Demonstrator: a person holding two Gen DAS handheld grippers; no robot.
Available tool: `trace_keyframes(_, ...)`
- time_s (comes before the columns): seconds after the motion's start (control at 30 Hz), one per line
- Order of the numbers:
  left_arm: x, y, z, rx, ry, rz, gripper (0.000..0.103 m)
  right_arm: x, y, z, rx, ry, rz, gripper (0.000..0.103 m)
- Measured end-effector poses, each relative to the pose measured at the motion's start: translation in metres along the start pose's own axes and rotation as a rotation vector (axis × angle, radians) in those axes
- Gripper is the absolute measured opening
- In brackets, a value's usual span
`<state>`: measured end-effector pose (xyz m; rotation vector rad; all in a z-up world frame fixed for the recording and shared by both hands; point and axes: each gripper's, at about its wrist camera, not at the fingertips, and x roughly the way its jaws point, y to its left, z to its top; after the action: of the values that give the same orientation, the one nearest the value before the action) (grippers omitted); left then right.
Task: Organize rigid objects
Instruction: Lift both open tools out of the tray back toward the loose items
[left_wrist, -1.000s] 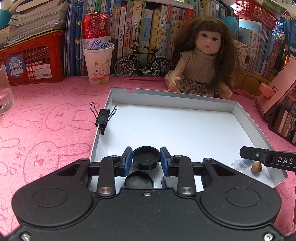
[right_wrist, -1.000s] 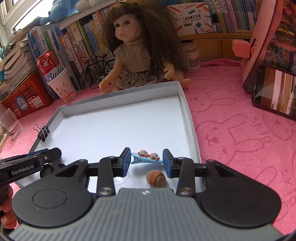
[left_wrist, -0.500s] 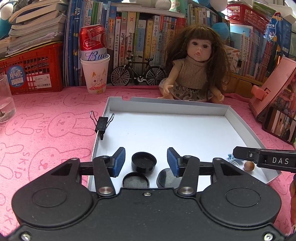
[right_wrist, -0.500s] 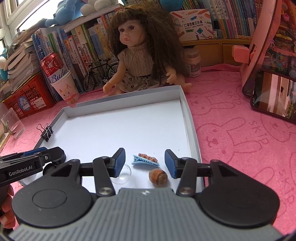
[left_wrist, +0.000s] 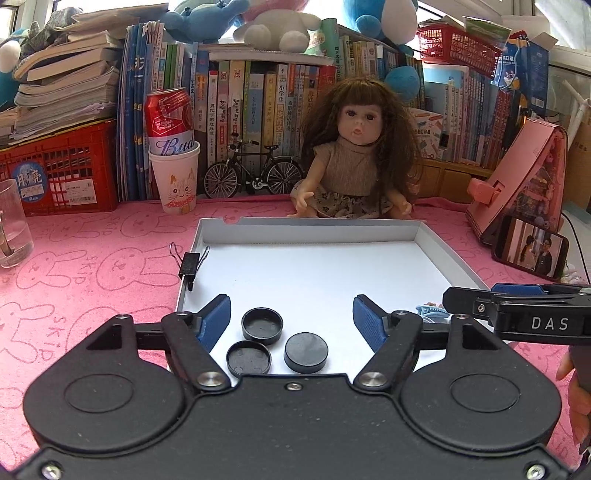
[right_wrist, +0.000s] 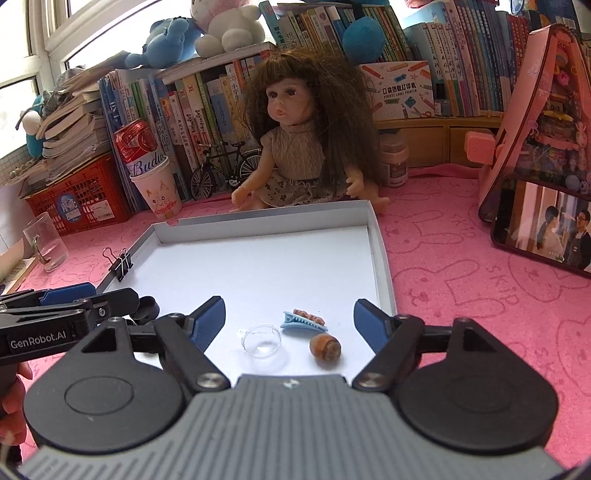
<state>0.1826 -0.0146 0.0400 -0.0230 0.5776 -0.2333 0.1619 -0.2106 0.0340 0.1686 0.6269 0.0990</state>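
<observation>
Pink bunny-print cloth (left_wrist: 92, 266) covers the table, and square in the middle sits the shallow white tray (left_wrist: 314, 230), a doll (left_wrist: 354, 162) seated just past its twelve o'clock edge. At ten o'clock from the tray stands a paper cup (left_wrist: 177, 181) with a red can (left_wrist: 170, 122) stuck in it; a model bicycle (left_wrist: 255, 173) is parked between cup and doll.

Down at the tray's six o'clock edge, the left gripper (left_wrist: 291, 319) has its jaws spreading wide, nothing pinched. Three black caps lie loose between its blue pads: one open side up (left_wrist: 262, 325), a second open side up (left_wrist: 248, 358) touching it at seven o'clock, and a third flat side up (left_wrist: 306, 352) just beside them.

The right gripper (right_wrist: 290, 319) is also opening, gripping nothing. On the tray floor between its fingers lie a clear dome lid (right_wrist: 261, 340), a blue hair clip (right_wrist: 304, 320) and a brown hazelnut (right_wrist: 325, 346) at five o'clock of the clip.

A black binder clip (left_wrist: 189, 264) bites the tray's nine o'clock wall.
</observation>
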Motion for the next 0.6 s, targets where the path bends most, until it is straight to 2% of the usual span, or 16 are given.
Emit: trace_keyframes(0.6, -0.050, -0.014, -0.018, 0.025, -0.061, -0.049, 0.078, -0.041, -0.001, -0.018, -0.016, -0.078, -0.005, 0.096)
